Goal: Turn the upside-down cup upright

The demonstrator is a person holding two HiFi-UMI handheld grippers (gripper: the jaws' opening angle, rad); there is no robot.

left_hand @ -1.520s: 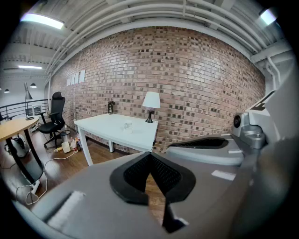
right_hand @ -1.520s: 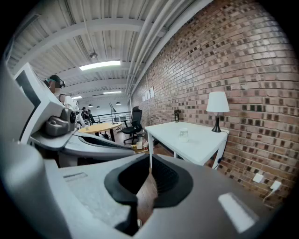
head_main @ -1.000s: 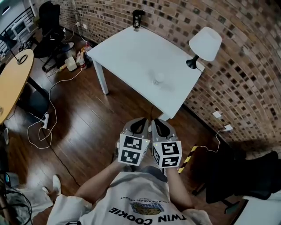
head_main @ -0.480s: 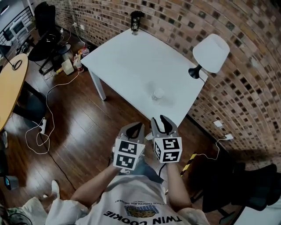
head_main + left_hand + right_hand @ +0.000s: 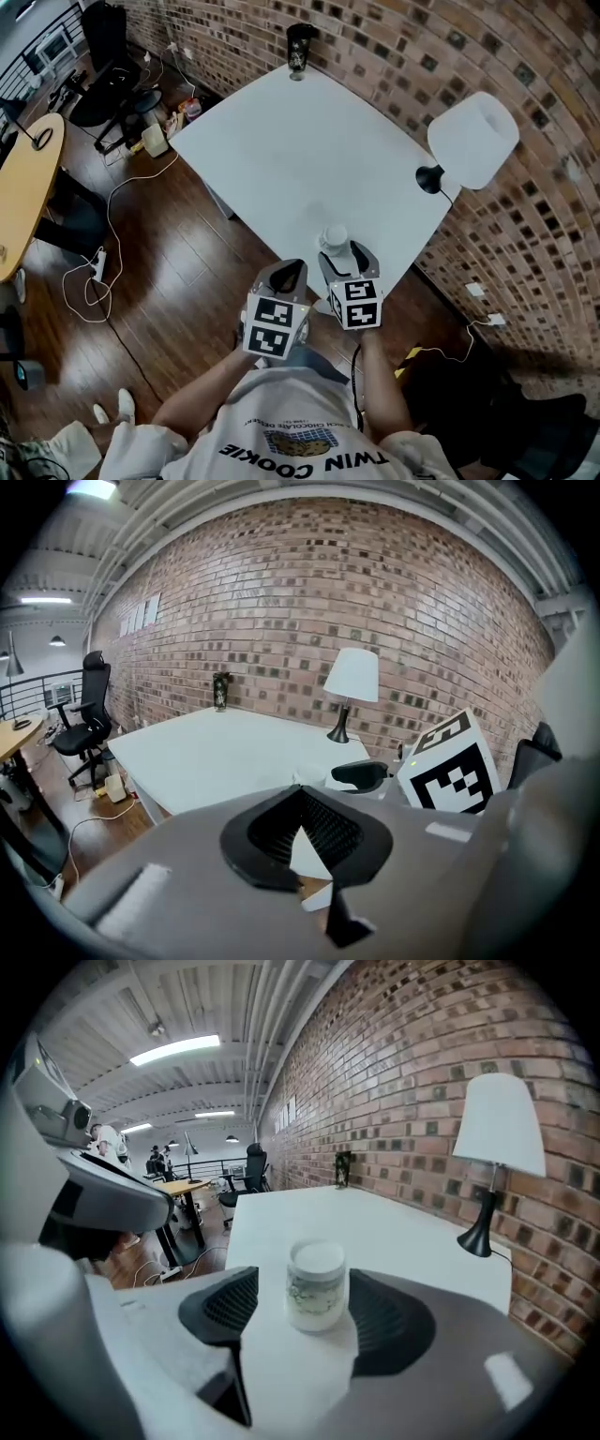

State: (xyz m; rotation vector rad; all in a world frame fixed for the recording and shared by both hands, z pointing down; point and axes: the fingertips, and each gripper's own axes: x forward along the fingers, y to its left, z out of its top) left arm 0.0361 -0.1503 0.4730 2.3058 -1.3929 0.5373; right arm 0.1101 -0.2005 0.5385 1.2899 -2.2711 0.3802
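Note:
A small pale cup [image 5: 333, 235] stands upside down near the front corner of the white table [image 5: 281, 141]. My right gripper [image 5: 339, 249] reaches over the table edge right behind it. In the right gripper view the cup [image 5: 316, 1283] stands between the two black pads [image 5: 225, 1305]. The jaws are opening and do not touch it. My left gripper [image 5: 286, 270] hangs beside the right one, just short of the table edge, its tips together with nothing in them. The left gripper view shows its shut tips [image 5: 300, 791] and the cup [image 5: 308, 775] beyond.
A white-shaded lamp [image 5: 472, 139] on a black base stands at the table's right corner. A dark bottle-like object [image 5: 298, 43] is at the far corner by the brick wall. A round wooden table [image 5: 28, 178], office chairs and floor cables [image 5: 103, 244] lie to the left.
Both grippers have moved forward to the table's front corner. The right gripper's jaws have opened and now flank the cup. The left stays shut.

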